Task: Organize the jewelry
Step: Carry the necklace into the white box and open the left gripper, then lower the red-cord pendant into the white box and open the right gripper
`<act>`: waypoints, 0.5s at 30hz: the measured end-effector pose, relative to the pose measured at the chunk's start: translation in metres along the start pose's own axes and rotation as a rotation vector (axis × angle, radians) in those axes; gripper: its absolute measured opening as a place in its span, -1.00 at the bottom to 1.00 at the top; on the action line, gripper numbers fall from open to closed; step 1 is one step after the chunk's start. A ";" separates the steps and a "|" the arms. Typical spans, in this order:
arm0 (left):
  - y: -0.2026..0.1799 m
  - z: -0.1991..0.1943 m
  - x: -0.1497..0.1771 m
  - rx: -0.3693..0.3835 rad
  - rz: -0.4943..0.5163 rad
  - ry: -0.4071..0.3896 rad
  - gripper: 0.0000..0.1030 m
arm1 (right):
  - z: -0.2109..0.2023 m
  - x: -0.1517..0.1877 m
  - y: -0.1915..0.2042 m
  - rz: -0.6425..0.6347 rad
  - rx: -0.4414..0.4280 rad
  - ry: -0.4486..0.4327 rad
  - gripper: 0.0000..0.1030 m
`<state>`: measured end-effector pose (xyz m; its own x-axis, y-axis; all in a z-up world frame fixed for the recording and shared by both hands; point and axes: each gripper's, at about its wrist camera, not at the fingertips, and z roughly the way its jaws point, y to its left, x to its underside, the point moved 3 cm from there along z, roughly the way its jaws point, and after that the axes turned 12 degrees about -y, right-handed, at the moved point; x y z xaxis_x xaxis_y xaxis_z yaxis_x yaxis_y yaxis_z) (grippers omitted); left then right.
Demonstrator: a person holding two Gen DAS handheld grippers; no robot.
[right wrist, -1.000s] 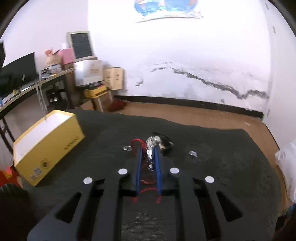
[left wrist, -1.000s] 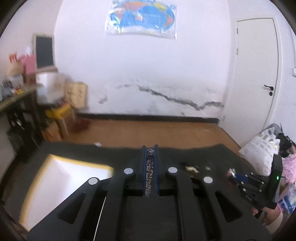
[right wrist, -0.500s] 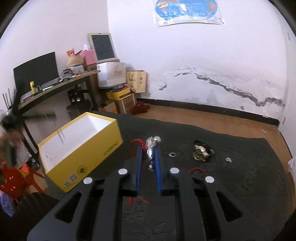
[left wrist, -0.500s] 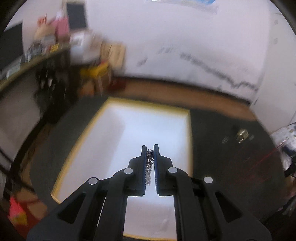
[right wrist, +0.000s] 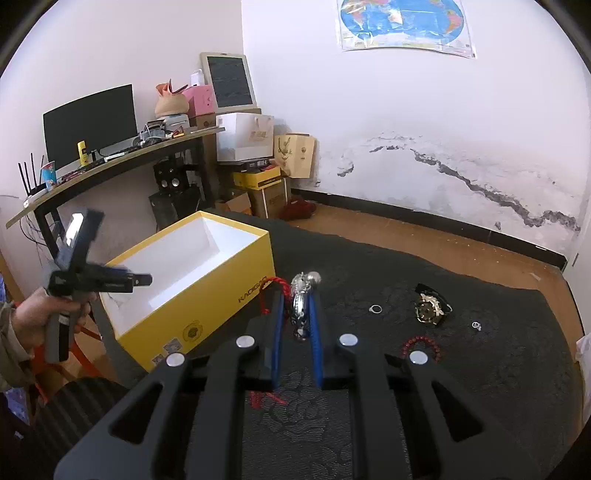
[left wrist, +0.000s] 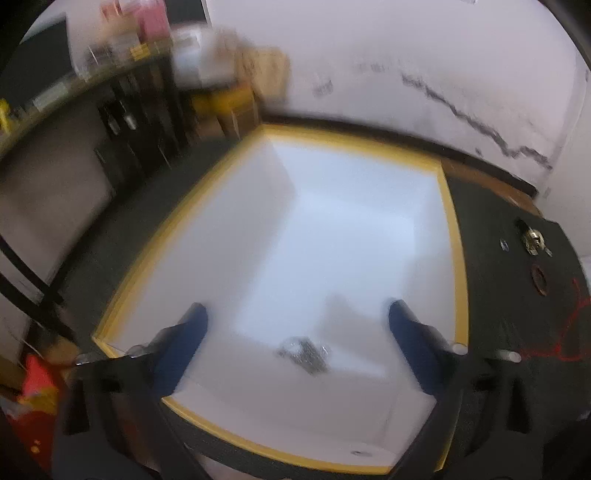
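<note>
Release is done: the left claw (left wrist: 297, 325), clamped on a silver chain (left wrist: 304, 354) a moment ago, now gapes wide above the yellow cardboard box (left wrist: 456, 236), where the chain lies inside. Right claw (right wrist: 295, 325) grips a silver bangle (right wrist: 301, 302), probably next.

World map (right wrist: 404, 24) on wall; monitor (right wrist: 88, 123) on desk (right wrist: 122, 157); speakers (right wrist: 173, 181) beneath.

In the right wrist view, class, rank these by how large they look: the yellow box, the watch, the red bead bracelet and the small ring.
1. Yellow box, by far.
2. Watch and red bead bracelet: too alike to rank; the bracelet is partly hidden.
3. Small ring, smallest.
</note>
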<state>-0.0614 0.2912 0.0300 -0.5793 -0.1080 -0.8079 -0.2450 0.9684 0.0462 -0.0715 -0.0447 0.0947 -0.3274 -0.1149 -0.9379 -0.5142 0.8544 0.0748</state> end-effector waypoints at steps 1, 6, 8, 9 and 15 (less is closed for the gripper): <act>-0.003 -0.010 -0.007 0.000 0.022 -0.031 0.85 | 0.001 -0.002 0.002 -0.003 -0.003 -0.002 -0.74; -0.012 -0.037 -0.019 0.007 0.042 -0.060 0.88 | 0.005 -0.028 0.016 -0.005 -0.053 -0.040 -0.74; -0.012 -0.044 -0.019 0.019 0.038 -0.061 0.88 | 0.006 -0.044 0.026 0.000 -0.086 -0.066 -0.74; -0.013 -0.048 -0.017 0.021 0.037 -0.059 0.88 | 0.008 -0.060 0.036 -0.003 -0.117 -0.094 -0.74; -0.013 -0.057 -0.011 0.027 0.052 -0.055 0.88 | 0.024 -0.135 0.096 -0.053 -0.246 -0.203 -0.74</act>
<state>-0.0966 0.2670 0.0718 -0.5471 -0.0452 -0.8359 -0.1939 0.9782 0.0741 -0.0571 0.0650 0.2200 -0.1431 -0.0317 -0.9892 -0.7104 0.6992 0.0804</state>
